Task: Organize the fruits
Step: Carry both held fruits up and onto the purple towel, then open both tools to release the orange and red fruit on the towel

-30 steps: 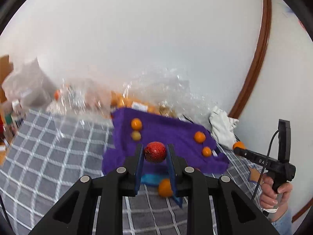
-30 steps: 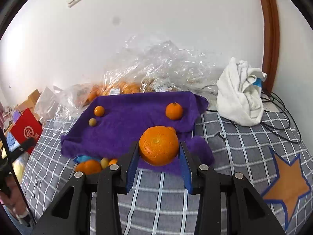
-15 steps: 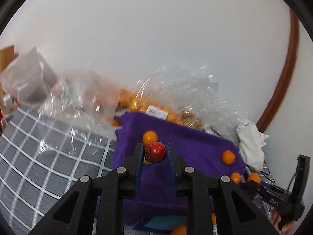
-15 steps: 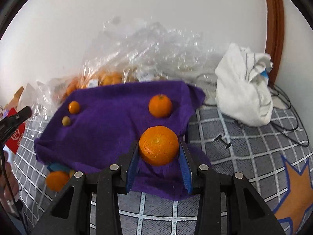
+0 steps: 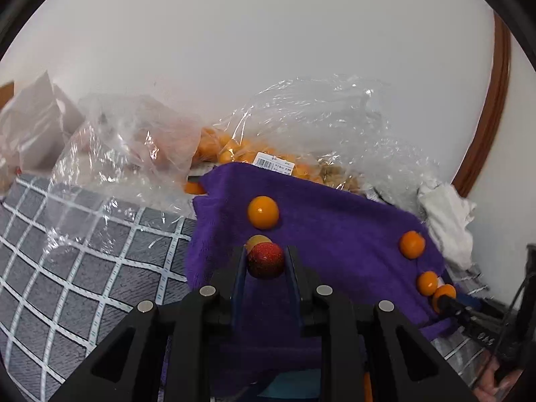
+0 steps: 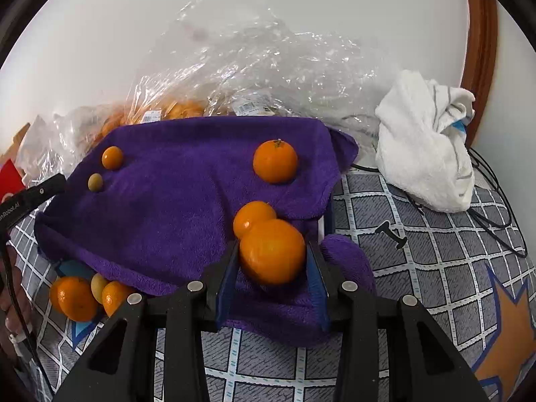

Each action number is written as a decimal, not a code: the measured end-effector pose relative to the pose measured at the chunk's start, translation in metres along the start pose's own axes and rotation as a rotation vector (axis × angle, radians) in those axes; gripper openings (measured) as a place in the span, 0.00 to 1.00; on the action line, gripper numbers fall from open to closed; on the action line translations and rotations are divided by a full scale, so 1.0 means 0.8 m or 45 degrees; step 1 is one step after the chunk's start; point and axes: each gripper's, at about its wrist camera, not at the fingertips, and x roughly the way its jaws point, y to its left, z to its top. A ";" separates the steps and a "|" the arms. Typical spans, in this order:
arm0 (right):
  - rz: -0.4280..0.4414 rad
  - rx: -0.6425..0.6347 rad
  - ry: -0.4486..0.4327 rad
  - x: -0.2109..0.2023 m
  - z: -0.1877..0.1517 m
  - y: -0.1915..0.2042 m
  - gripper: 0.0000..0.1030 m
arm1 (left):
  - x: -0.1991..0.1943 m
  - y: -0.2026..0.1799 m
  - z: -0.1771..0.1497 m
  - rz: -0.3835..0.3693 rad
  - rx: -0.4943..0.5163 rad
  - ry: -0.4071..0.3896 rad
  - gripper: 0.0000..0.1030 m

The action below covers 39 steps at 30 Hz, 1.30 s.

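Both grippers sank toward the purple towel (image 6: 174, 207), jaws clamping red fruit (image 5: 265, 260) and orange (image 6: 272, 251).

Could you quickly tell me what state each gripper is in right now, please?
Left gripper: closed on the small red fruit.
Right gripper: closed on the large orange, above the purple towel.

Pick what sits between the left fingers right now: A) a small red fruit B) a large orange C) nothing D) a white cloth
A: in the left wrist view the left gripper is shut on a small red fruit over the purple towel; the large orange sits in the right gripper.
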 end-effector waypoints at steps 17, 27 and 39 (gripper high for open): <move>-0.039 -0.002 -0.077 -0.015 -0.003 0.005 0.56 | 0.017 0.001 -0.004 0.022 0.022 0.088 0.22; -0.039 -0.003 -0.116 -0.023 -0.007 0.009 0.60 | 0.020 -0.010 -0.007 0.083 0.071 0.122 0.22; 0.014 0.002 -0.174 -0.035 -0.009 0.015 0.60 | 0.017 -0.010 -0.005 0.096 0.075 0.119 0.23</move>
